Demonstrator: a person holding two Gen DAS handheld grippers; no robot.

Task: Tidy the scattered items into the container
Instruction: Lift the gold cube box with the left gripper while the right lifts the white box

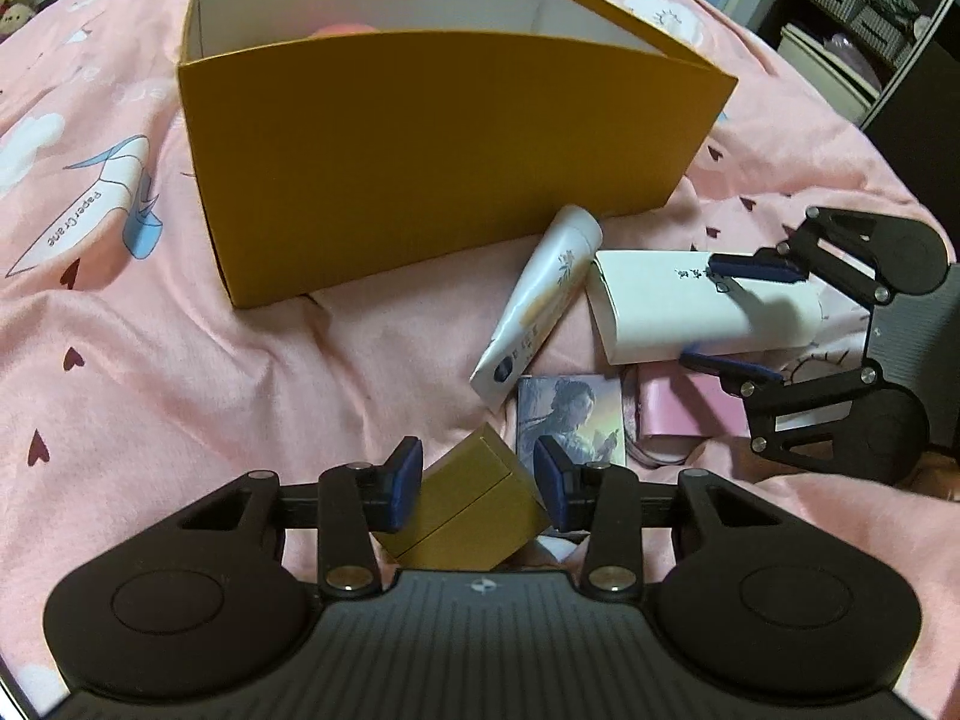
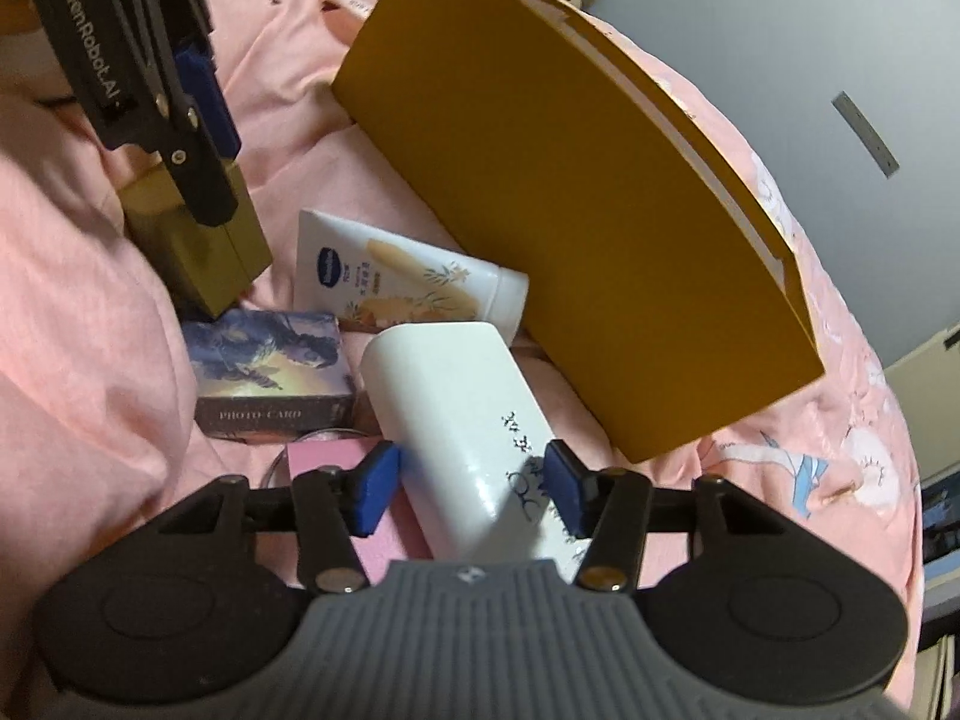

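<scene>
Jaws of the left gripper [image 1: 478, 483] stand apart around the gold box [image 1: 465, 516], one pad at its side, the other with a visible gap, so not clamped. Right gripper [image 2: 471, 489] jaws also apart, straddling the white box [image 2: 465, 420], pads just beside its long sides; contact unclear. Both items lie on the pink bedsheet [image 1: 150, 360], near the orange container [image 1: 420, 180], which is open-topped with something pink already inside. Tube [image 1: 531, 309], photo card box [image 2: 270, 372] and pink pouch [image 2: 336, 468] lie between them, untouched. Judgement: gold box looks like light, stiff card with a hinged lid, so grip across the flat side walls, not the lid seam. White box is glossy and round-edged, likely slippery; take mid-length, squarely. Soft bedding may let items tilt.
</scene>
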